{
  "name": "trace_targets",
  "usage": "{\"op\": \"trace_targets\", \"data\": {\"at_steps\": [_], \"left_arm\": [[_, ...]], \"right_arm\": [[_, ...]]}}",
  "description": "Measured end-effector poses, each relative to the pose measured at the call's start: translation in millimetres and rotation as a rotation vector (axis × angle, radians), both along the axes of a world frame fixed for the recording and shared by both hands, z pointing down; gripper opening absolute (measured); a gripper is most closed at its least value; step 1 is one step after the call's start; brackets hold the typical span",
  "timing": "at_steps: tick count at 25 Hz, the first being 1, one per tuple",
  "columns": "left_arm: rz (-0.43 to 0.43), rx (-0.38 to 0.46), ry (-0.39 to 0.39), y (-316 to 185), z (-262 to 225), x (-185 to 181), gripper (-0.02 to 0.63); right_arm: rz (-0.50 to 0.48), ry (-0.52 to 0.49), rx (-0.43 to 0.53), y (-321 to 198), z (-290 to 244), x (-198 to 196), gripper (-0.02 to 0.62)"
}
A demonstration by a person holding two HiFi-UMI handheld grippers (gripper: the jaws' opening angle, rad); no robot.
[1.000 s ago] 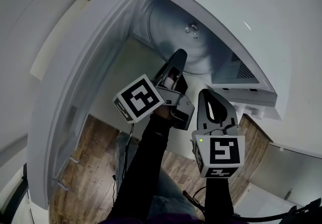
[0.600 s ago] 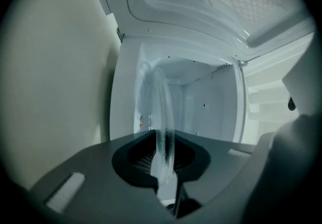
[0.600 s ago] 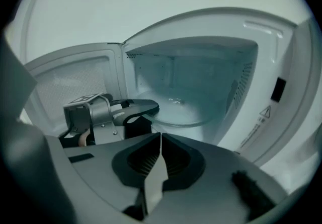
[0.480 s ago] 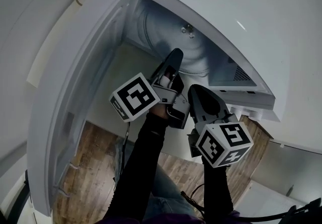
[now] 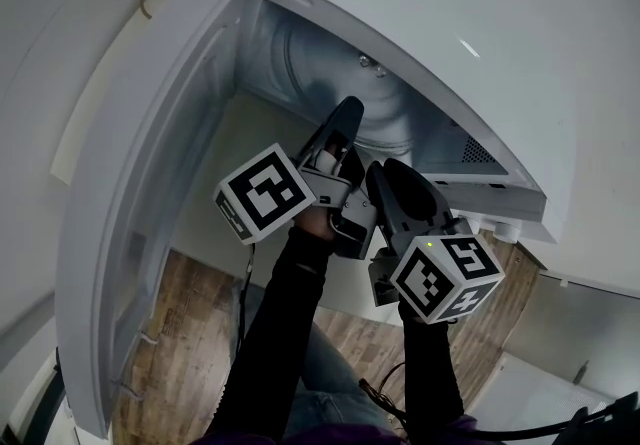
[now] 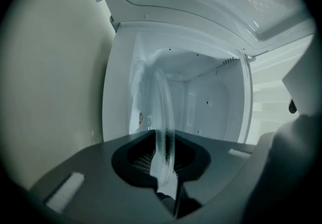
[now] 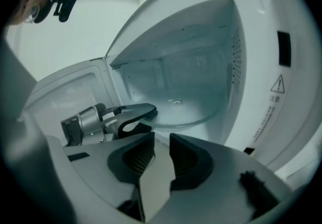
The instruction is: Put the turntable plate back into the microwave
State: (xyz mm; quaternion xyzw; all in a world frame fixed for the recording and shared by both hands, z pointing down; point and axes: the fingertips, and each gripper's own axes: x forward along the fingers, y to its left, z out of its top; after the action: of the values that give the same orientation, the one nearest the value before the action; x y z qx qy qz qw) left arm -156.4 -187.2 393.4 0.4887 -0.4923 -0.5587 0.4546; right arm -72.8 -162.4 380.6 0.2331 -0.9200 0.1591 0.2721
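Observation:
The clear glass turntable plate (image 5: pixel 325 68) lies inside the open white microwave (image 5: pixel 500 183). My left gripper (image 5: pixel 349 116) reaches into the cavity and is shut on the plate's near rim. In the left gripper view the plate (image 6: pixel 163 107) shows edge-on, pinched between the pads of the left gripper (image 6: pixel 165 155). My right gripper (image 5: pixel 384 176) hangs just outside the cavity's front edge, to the right of the left one. Its jaws have just been opening, and nothing is between them. The right gripper view shows the plate (image 7: pixel 193 109), the left gripper (image 7: pixel 143 113) on its rim and the open right gripper (image 7: pixel 161 151).
The microwave door (image 5: pixel 150 193) stands swung open at the left. A vent grille (image 5: pixel 480 147) sits in the cavity's right wall. Wooden floor (image 5: pixel 190 333) shows far below, behind the person's dark sleeves (image 5: pixel 290 333).
The right gripper has rolled, turning its marker cube, drifted a little left toward the left gripper, and its jaws have parted. The left gripper keeps its hold on the plate.

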Motion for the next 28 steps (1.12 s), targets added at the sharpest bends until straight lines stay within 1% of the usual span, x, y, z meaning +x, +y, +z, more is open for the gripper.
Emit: {"op": "trace_targets", "data": {"at_steps": [2, 5, 7, 13, 18, 19, 23, 28], "left_arm": [[0.001, -0.016, -0.001, -1, 0, -1, 0.052], [0.004, -0.036, 0.003, -2, 1, -1, 0.052], [0.001, -0.050, 0.009, -4, 1, -3, 0.054], [0.001, -0.078, 0.022, -7, 1, -4, 0.054], [0.010, -0.104, 0.006, -9, 2, -3, 0.044], [0.014, -0.106, 0.008, -9, 2, -2, 0.044], [0.019, -0.107, 0.010, -8, 2, -2, 0.044], [0.021, -0.103, 0.018, -8, 2, -2, 0.044]], "right_arm": [[0.006, 0.009, 0.015, -3, 0, 0, 0.084], [0.024, -0.009, -0.006, -5, 0, -1, 0.084], [0.031, -0.011, 0.000, -7, -1, -2, 0.084], [0.020, -0.018, 0.017, -12, -7, -4, 0.084], [0.005, -0.040, 0.018, -13, -8, -5, 0.084], [-0.002, -0.053, 0.005, -12, -8, -5, 0.084], [-0.027, -0.127, -0.098, -6, -6, -11, 0.084], [-0.014, -0.173, -0.161, -7, -4, -14, 0.084]]}}
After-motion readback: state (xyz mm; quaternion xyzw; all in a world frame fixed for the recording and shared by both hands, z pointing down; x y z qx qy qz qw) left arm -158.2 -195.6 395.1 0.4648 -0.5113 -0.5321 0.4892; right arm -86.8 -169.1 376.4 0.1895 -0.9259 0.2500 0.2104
